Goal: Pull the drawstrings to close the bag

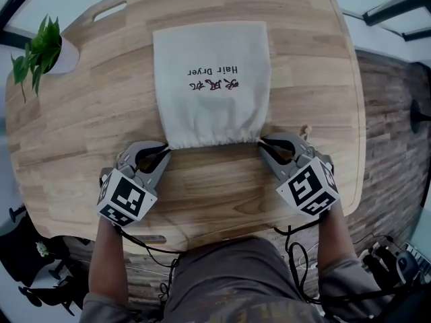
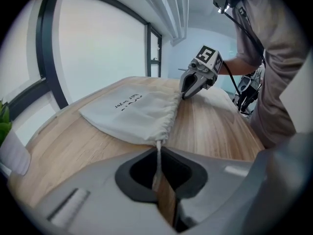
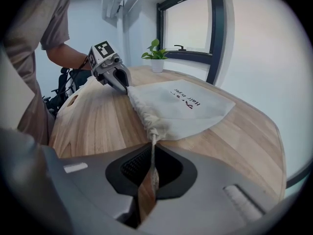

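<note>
In the head view, the cream bag (image 1: 212, 79) lies flat on the desk (image 1: 202, 194) with its gathered mouth toward the person. The left tongs (image 1: 163, 152) and right tongs (image 1: 264, 143) sit at its two corners. Its print (image 1: 214, 70) reads "Hair Dryer", beside characters too small to read. The left gripper view shows those tongs pressed together on the left drawstring (image 2: 158, 155). In the right gripper view the right drawstring (image 3: 152, 153) is likewise pinched. To cinch well, I judge both should pull outward evenly and low along the wood, gripping firmly so neither cord slips.

Potted plant (image 1: 37, 49) at wooden table's (image 1: 81, 130) far corner.
</note>
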### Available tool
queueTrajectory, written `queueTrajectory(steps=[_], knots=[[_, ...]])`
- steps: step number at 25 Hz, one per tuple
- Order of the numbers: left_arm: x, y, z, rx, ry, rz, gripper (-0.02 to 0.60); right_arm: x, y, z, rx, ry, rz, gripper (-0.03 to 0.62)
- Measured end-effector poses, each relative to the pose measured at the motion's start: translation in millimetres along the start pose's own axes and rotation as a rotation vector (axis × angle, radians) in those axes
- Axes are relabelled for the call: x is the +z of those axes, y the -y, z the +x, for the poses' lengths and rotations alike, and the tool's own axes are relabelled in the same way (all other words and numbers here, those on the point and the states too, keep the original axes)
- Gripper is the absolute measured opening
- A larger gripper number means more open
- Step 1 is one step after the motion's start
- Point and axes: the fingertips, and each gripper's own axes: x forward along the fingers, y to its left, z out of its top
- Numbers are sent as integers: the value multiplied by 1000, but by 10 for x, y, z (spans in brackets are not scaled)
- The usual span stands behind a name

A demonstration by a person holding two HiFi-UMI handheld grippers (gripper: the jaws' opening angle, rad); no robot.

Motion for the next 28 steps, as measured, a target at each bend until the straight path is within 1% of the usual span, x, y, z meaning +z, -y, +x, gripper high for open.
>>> queueTrajectory(steps=[1,4,7,9,13,15,19,24,26,28], knots=[[-4,0,-3,0,2,-1,20,1,-5,0,-2,0,1,41],[-7,-10,-14,-1,15,-11,18,3,-5,-1,-9,-1,7,41],[-13,-13,-23,12,10,-2,17,3,1,1,-9,1,27,41],[-12,-13,-19,13,12,-9,15,1,8,-3,-6,1,42,41],[-15,-14,-25,-4,31,-52,15,0,9,-7,-9,6,42,41],[-15,-32,-35,-1,46,-63,15,0,12,-3,-14,14,52,41],[-32,-85,-40,23,36,-106,12,-2,29,2,-25,14,113,38],[-43,-126,-55,67,29,-194,11,2,37,-3,-34,3,171,35],[-50,-133,-62,84,28,-209,9,-1,45,-5,-39,-2,182,35],[-73,-139,-79,95,23,-207,9,-8,55,-7,-45,-4,186,35]])
